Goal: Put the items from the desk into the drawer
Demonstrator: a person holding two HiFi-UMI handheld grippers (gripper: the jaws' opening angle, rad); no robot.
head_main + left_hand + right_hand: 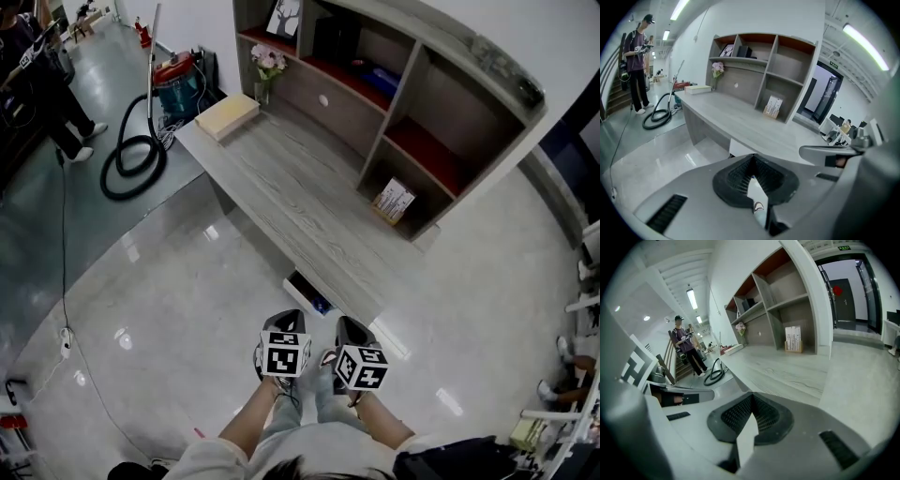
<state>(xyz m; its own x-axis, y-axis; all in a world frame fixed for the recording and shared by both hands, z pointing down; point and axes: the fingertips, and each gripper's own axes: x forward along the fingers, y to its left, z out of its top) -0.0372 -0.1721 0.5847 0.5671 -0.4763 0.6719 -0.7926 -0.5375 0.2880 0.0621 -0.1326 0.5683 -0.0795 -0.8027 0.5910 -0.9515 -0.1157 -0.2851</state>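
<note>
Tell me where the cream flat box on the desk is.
In the head view, the cream flat box lies at the far left end of the desk, just left of the vase of flowers.

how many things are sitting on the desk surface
3: a book at the far end, a flower vase beside it, and a box standing in the near cubby. The cubbies may hide others.

Your drawer (302, 289) sits slightly open under the worktop's (309, 202) near edge, with a blue thing (322, 304) inside. A flat tan box (226, 115) lies at the worktop's far end.
</note>
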